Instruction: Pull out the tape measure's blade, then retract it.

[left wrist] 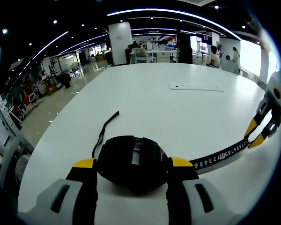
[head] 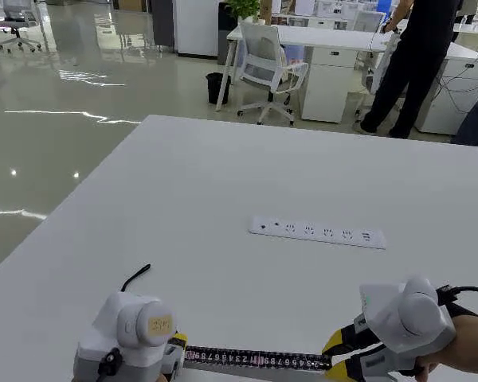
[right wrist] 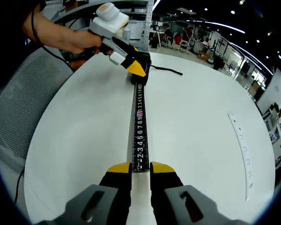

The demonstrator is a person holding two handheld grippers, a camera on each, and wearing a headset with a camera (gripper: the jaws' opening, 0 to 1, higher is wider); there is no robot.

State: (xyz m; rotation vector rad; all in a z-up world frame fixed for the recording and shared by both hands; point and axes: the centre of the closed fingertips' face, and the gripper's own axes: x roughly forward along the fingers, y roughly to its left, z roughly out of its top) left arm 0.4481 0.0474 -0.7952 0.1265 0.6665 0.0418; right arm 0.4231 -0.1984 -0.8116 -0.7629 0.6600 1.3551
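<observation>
Item: black rounded tape-measure case, on white table, clamped in my left claw; dark numbered blade drawn out, tip pinched in my right claw; next, guide blade back slowly

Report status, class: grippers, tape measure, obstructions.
Left hand-held gripper shut on tape measure case. Right hand-held gripper shut on extended blade. Power strip apart from it.

Left gripper and right gripper: both engaged, jaws facing each other.
We note the left's jaws closed across the case, the right's nipped on the blade end; they sit low and well apart, a bare forearm behind the right.
</observation>
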